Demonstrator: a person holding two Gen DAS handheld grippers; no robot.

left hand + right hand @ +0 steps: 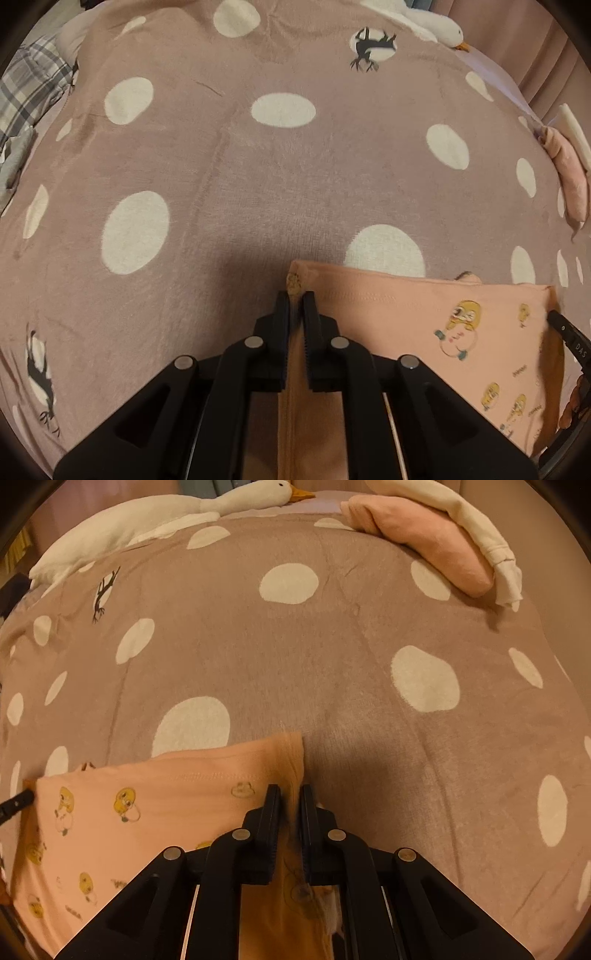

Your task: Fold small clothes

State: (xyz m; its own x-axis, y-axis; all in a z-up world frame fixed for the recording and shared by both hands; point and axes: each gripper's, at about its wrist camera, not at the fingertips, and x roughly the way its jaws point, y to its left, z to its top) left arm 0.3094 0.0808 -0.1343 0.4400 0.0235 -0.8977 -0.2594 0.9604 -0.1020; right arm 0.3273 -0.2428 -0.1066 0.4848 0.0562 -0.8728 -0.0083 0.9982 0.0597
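Observation:
A small peach garment [406, 317] printed with yellow ducks lies stretched between both grippers, low over a mauve blanket. My left gripper [294, 295] is shut on its left top corner, and a bit of cloth pokes out above the fingertips. In the right wrist view the same garment [155, 812] spreads to the left, and my right gripper [289, 788] is shut on its right top corner. Each view catches a black finger of the other gripper at the garment's far edge: the right one [561, 325] and the left one [16, 803]. The garment's lower part is hidden under the gripper bodies.
The mauve blanket [280, 177] with white dots covers the whole bed. A white goose plush [184, 509] lies along the far edge. Folded pink clothes [436, 546] with a cream piece on top sit at the far right. Plaid fabric [29, 85] lies at the far left.

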